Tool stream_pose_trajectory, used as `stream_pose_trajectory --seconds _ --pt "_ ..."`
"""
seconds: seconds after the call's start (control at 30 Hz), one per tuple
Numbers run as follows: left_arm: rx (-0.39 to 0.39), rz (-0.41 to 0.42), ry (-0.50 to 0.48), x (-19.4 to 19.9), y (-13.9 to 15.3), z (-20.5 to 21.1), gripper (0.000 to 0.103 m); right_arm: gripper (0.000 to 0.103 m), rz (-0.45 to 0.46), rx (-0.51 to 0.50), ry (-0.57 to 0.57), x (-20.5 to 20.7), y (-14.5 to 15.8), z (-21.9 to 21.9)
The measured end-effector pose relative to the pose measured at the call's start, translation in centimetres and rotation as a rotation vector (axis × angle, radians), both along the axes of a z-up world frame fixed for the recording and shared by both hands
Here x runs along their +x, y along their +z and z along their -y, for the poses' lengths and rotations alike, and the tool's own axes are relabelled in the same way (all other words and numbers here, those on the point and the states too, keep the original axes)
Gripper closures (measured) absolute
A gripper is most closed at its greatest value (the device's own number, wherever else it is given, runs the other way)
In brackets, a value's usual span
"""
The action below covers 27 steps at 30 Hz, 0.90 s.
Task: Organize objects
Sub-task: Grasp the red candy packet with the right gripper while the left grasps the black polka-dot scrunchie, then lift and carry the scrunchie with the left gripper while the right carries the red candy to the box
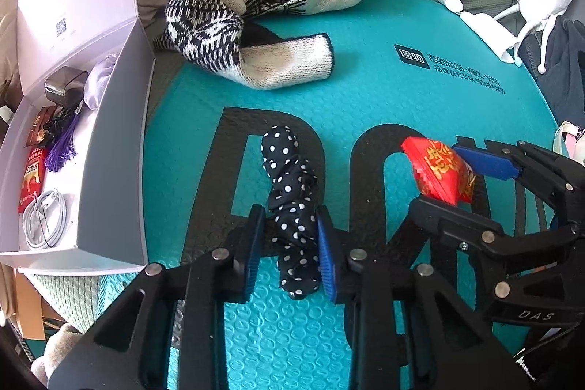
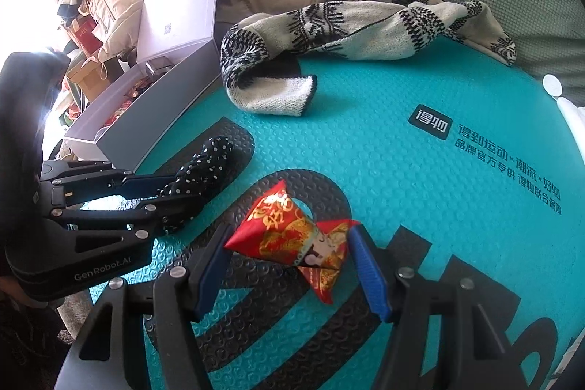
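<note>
Left gripper [image 1: 290, 243] fingers pinch the polka-dot scrunchie [image 1: 292, 207] between them; right gripper [image 2: 292, 265] fingers clamp the red packet [image 2: 299, 236]. Grasping step; next, probably lift both toward the open box [image 1: 109, 141].

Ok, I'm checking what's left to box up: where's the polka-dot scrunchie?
The polka-dot scrunchie lies on the teal mat, pinched in the left gripper, between the open white box and the red packet.
</note>
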<state>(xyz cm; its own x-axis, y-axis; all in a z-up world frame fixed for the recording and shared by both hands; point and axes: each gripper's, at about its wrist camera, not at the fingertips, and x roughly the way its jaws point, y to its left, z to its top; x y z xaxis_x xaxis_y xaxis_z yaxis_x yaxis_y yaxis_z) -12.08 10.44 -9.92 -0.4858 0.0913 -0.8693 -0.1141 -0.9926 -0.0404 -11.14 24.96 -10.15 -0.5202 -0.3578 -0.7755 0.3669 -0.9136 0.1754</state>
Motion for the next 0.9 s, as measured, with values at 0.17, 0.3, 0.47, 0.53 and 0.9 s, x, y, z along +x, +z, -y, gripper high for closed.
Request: stream_pose_trajectory --seconds 0.17,0.3,0.47,0.53,0.9 --pt "0.002 -0.001 0.0 0.0 0.0 0.0 0.079 0.038 0.015 -0.035 -0.008 -0.2 -0.1 0.2" --pt "0.011 -0.002 0.002 0.1 0.0 0.2 0.08 0.038 0.025 -0.049 -0.024 -0.5 -0.2 0.2" --pt "0.016 -0.005 0.002 0.1 -0.1 0.3 0.08 0.036 0.048 -0.041 -0.053 -0.8 -0.1 0.4" --pt "0.018 -0.004 0.003 0.2 -0.1 0.3 0.08 0.032 0.051 -0.028 -0.069 -1.0 -0.1 0.6" --pt "0.03 -0.001 0.013 0.3 -0.1 0.6 0.08 0.026 0.056 -0.117 -0.194 -1.6 -0.4 -0.6"
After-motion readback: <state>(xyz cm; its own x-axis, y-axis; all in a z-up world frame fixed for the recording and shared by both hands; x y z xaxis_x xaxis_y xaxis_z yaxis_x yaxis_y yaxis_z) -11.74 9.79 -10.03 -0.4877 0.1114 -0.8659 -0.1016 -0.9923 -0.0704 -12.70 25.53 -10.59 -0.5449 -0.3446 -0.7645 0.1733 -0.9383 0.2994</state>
